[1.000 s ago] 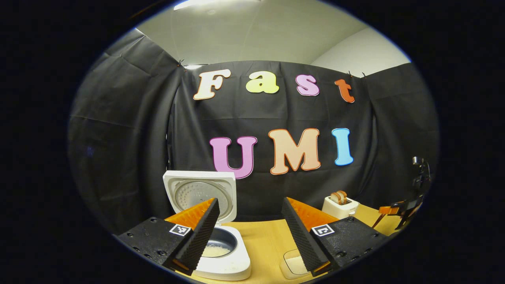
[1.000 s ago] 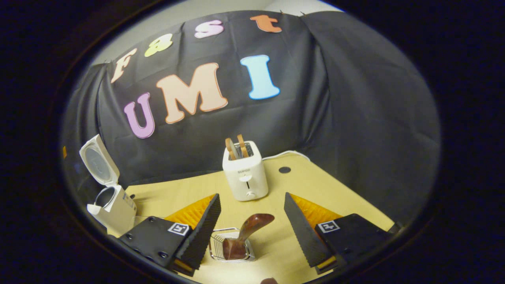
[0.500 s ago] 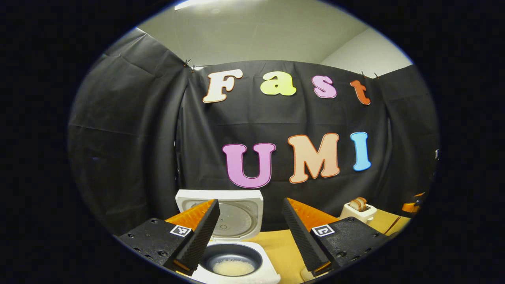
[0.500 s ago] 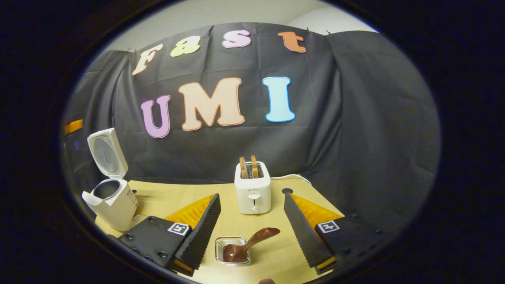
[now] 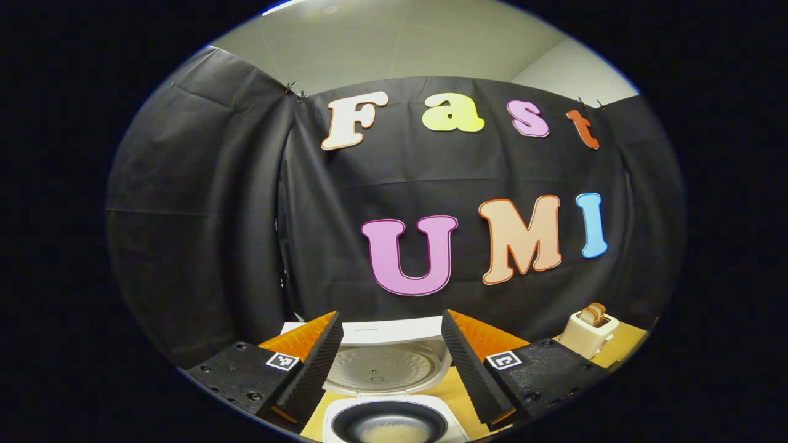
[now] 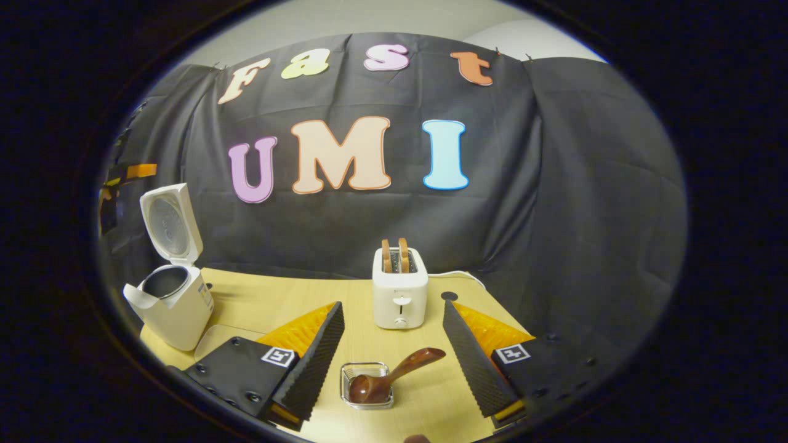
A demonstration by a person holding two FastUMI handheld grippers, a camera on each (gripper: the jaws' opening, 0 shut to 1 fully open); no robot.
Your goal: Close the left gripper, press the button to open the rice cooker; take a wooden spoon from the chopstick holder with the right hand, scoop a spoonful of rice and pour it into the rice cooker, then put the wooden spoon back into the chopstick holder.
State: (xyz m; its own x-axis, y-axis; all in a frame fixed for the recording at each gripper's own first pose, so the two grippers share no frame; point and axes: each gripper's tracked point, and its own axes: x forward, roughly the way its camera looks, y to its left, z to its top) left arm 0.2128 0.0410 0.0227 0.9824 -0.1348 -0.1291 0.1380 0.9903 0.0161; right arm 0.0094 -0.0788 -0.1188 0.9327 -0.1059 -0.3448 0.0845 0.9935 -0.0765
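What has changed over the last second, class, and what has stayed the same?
Both cameras shifted: the cooker slid to centre between the left gripper's fingers, and the right gripper drew back from the spoon. Nothing was grasped or released. Both grippers stay open, lid up, spoon in its holder.

Bare worktop (image 6: 289, 301) lies btwn the rice cooker (image 6: 175, 307), lid up at left, and the toaster (image 6: 400, 295) mid-back, w/ the chopstick holder (image 6: 367, 384) and its leaning wooden spoon (image 6: 394, 376) standing in the gap between the right claw (image 6: 394, 344) fingers.
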